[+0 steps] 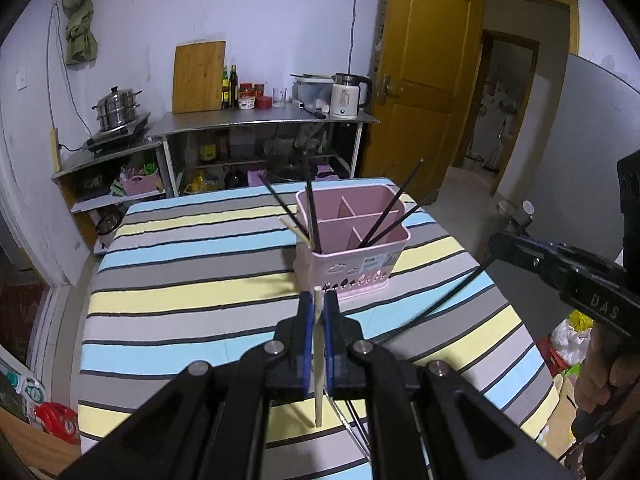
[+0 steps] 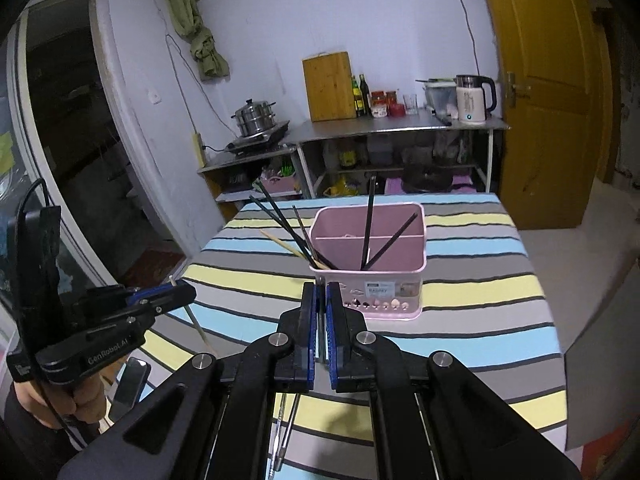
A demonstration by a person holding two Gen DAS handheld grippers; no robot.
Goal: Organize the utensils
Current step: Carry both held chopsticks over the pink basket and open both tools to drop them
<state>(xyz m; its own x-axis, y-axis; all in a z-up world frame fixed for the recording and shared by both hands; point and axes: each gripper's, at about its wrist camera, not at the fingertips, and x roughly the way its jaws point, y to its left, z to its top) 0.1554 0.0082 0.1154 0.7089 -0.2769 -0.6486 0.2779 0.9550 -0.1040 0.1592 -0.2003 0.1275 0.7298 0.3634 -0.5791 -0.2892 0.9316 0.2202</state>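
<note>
A pink utensil holder [image 1: 354, 240] [image 2: 370, 256] stands on the striped table and holds several dark chopsticks [image 1: 384, 208] [image 2: 368, 224] and a pale wooden one. My left gripper [image 1: 319, 300] is shut on a pale wooden chopstick [image 1: 318, 360], held upright just in front of the holder; it also shows at the left of the right wrist view [image 2: 168, 296]. My right gripper [image 2: 321, 296] is shut on a thin dark chopstick [image 2: 321, 332] near the holder's front. In the left wrist view the right gripper [image 1: 504, 242] holds that dark chopstick [image 1: 440, 304] slanting down.
The striped tablecloth [image 1: 200, 280] [image 2: 480, 320] covers the table. Metal utensils [image 2: 280, 432] lie at the near edge under my right gripper. A steel counter [image 1: 260, 120] with a kettle, jars and cutting board stands behind. A wooden door [image 1: 420, 60] is at the right.
</note>
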